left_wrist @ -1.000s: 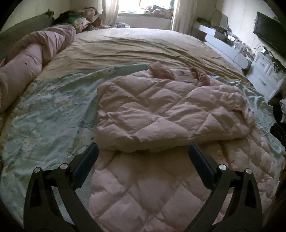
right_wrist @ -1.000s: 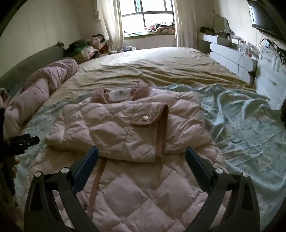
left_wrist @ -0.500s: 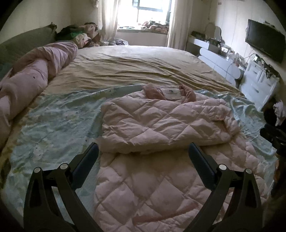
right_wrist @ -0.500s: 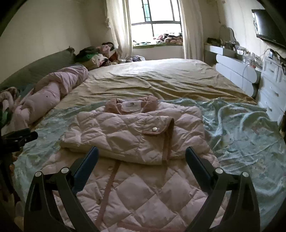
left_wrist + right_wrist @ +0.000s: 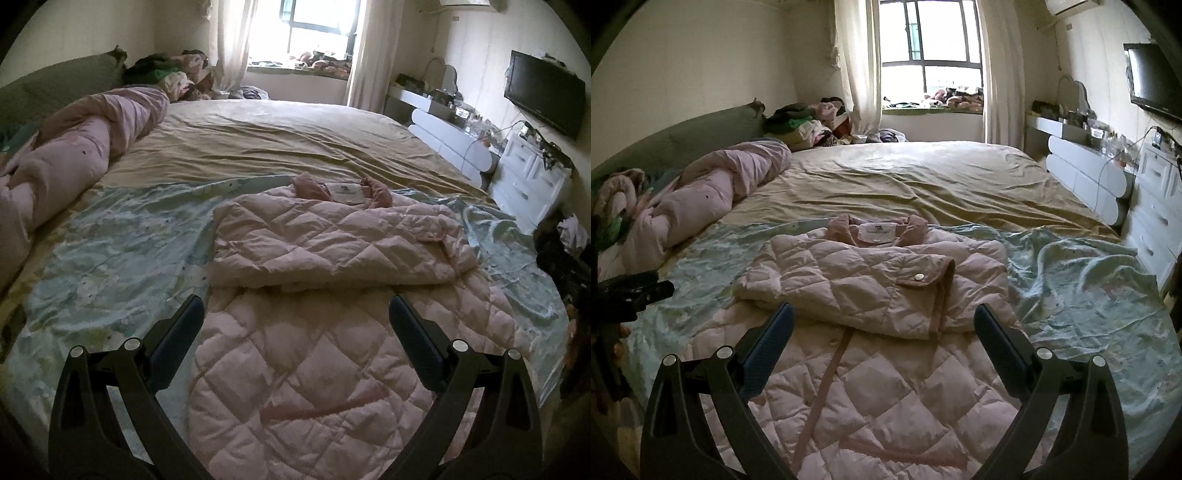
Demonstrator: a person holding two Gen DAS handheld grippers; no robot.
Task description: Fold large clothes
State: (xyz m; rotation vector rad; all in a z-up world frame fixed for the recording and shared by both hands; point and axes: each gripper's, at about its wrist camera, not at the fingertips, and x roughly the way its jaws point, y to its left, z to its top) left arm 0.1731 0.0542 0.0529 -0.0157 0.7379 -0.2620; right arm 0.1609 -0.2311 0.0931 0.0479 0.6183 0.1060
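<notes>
Matt quilted cloth coat (image 5: 871,295) on wrinkled cloth sheet (image 5: 923,184)

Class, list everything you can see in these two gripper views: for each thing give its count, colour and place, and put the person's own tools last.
Coat: one, pink quilted, on the near bed, sleeves folded across the front.
Label: one, white, inside the coat collar.
Snap: one, silver, on the folded sleeve cuff.
Sheet: one, pale green print, under the coat.
Cover: one, tan, on the far bed.
Duvet: one, pink, rolled along the headboard side.
Clothes pile: one, mixed colours, far bed corner.
Window: one, bright, far wall.
TV: one, black, right wall.
Drawers: one, white, right of the bed.
Left gripper: black, open, above the coat hem.
Right gripper: black, open, above the coat.
</notes>
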